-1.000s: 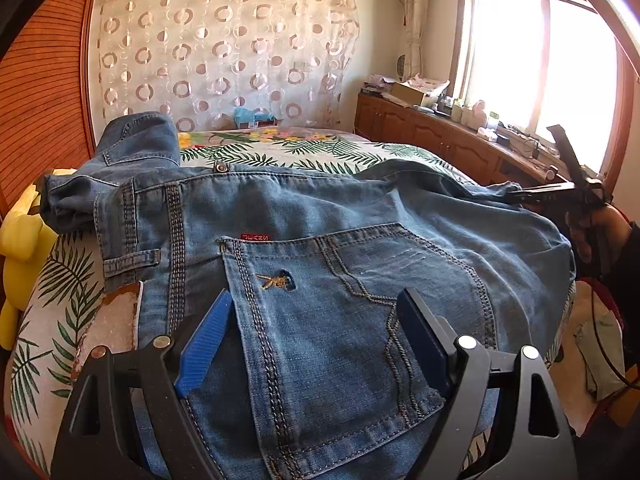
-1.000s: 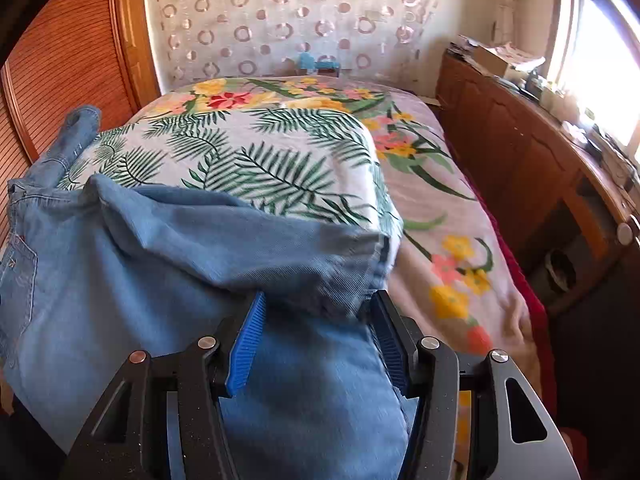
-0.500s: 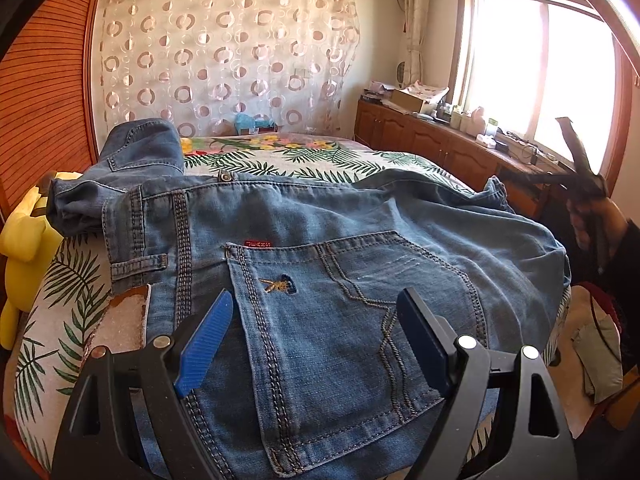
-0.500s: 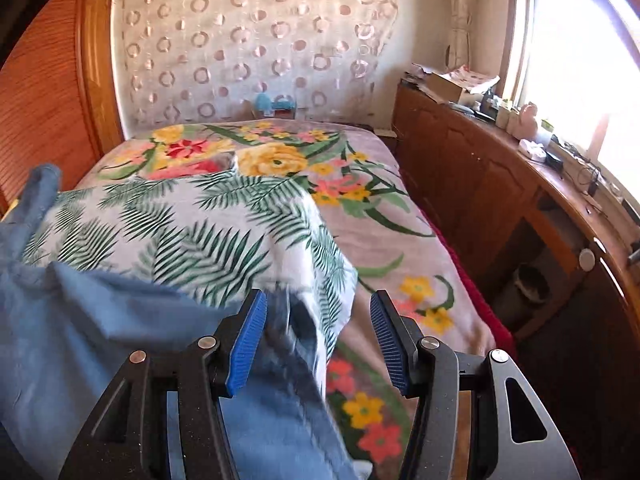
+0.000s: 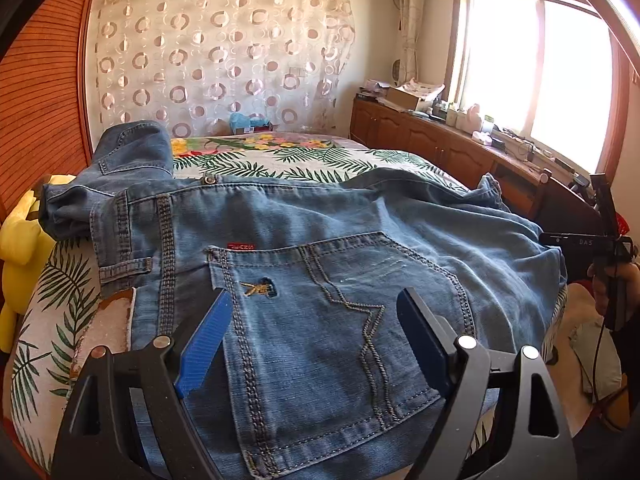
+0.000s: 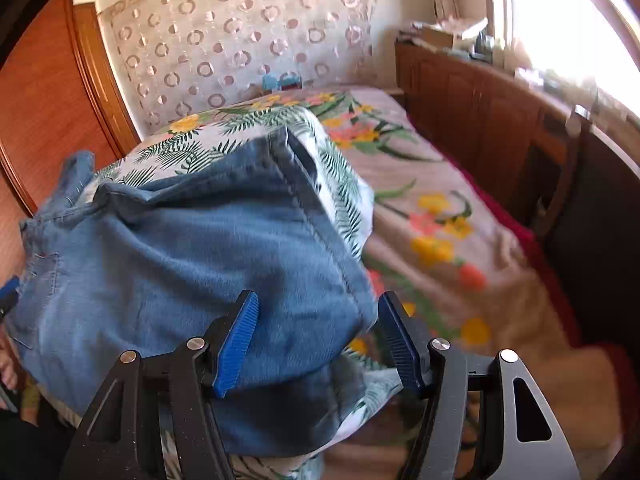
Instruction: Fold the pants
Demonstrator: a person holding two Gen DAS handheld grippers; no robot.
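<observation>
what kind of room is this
Most likely a home bedroom: the jeans lie on a bed with a floral bedspread, beside a window and a low wooden cabinet cluttered with household items.

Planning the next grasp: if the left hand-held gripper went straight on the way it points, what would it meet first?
Probably the jeans: the left hand-held gripper, jaws open, aims at the back pocket, though how far above the denim it sits is unclear.
</observation>
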